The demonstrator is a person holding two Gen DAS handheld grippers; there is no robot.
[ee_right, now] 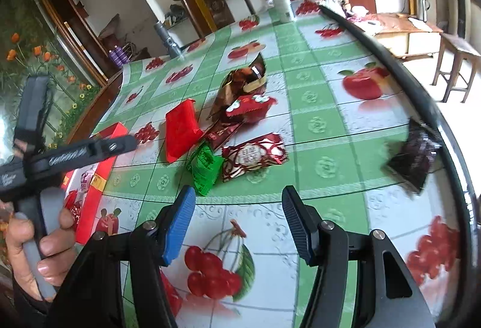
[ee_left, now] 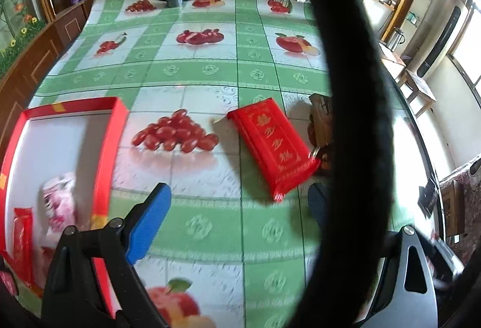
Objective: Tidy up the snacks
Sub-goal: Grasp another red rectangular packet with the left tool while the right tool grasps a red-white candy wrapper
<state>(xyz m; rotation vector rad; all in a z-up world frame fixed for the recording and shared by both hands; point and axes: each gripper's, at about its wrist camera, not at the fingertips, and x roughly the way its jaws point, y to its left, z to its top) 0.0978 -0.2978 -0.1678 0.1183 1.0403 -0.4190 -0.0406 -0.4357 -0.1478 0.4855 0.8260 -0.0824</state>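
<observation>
left tool point(ee_left: 237, 201) spread, empty | right tool point(ee_right: 237, 222) spread, empty | risk: red pack point(ee_left: 272, 147) is sliding off when pinching flat

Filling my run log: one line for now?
left gripper open, empty | right gripper open, empty | red packet on table | red box partly filled

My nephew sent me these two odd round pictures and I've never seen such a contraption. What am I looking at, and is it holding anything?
A person holds a hand-held two-finger gripper in each hand; each carries a wide-angle camera looking along its fingers.

One picture is from the left gripper, open and empty above the tablecloth, near a red packet and a red box already holding some snacks.

The other is from the right gripper, also open and empty, facing a green packet and other loose snacks. At its left edge you see the person's hand.
</observation>
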